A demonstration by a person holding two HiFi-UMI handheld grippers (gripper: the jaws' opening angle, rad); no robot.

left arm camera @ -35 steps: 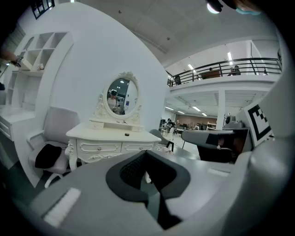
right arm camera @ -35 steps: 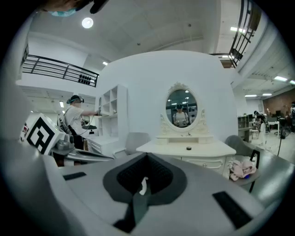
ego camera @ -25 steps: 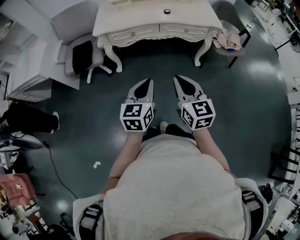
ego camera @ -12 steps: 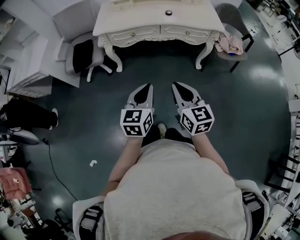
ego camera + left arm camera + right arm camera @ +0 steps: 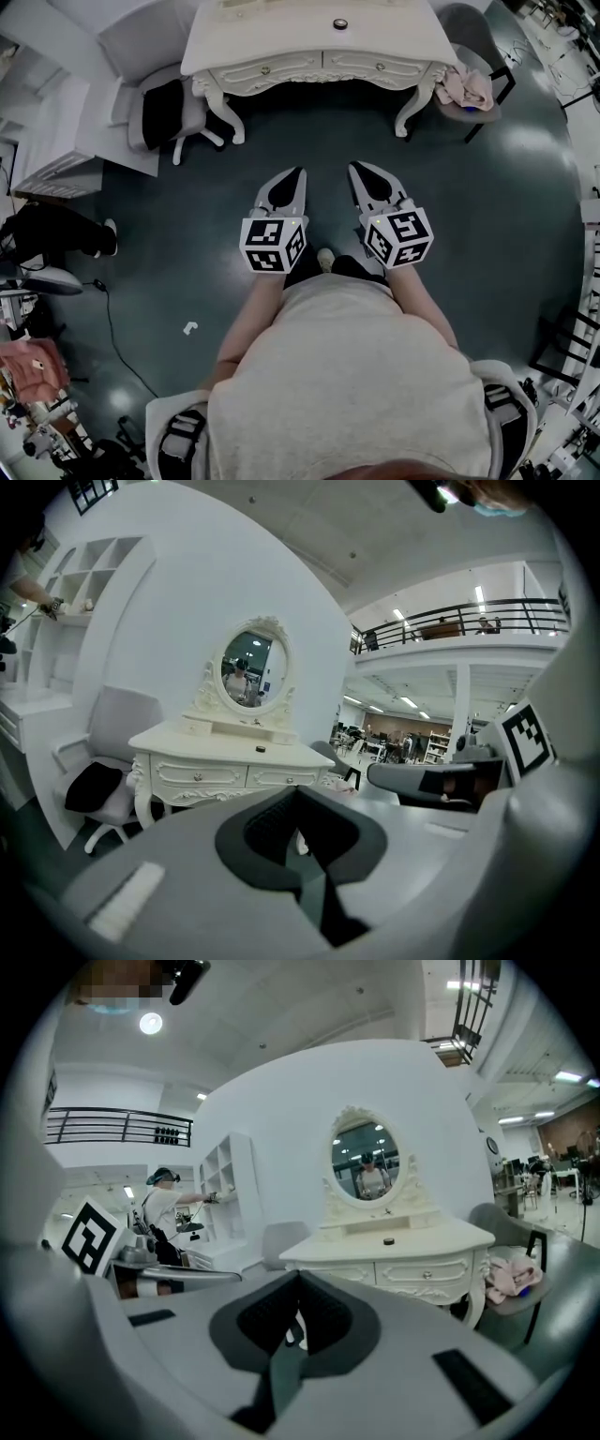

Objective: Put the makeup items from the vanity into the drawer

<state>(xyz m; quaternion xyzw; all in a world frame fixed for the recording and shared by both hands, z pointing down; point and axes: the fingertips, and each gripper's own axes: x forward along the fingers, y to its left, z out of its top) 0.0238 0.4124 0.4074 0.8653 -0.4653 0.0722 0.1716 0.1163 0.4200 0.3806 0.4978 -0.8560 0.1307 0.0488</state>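
Observation:
The white vanity (image 5: 281, 42) stands ahead across the dark floor, both drawers (image 5: 265, 67) closed. One small round dark makeup item (image 5: 339, 23) lies on its top, also seen as a dark item (image 5: 261, 749) under the oval mirror and as a dark item (image 5: 388, 1240). My left gripper (image 5: 300, 172) and right gripper (image 5: 354, 166) are held side by side above the floor, well short of the vanity, pointing at it. Both are shut and empty, tips meeting in the left gripper (image 5: 298, 791) and right gripper (image 5: 300, 1275) views.
A grey chair with a black cushion (image 5: 164, 103) stands left of the vanity. Another chair carrying a pink cloth (image 5: 464, 89) is at its right. White shelves (image 5: 56, 141) line the left side, where a person (image 5: 164, 1208) is working. A black bag (image 5: 56, 234) lies on the floor.
Both grippers have slipped slightly lower in the head view, back toward my body. They stay shut and empty.

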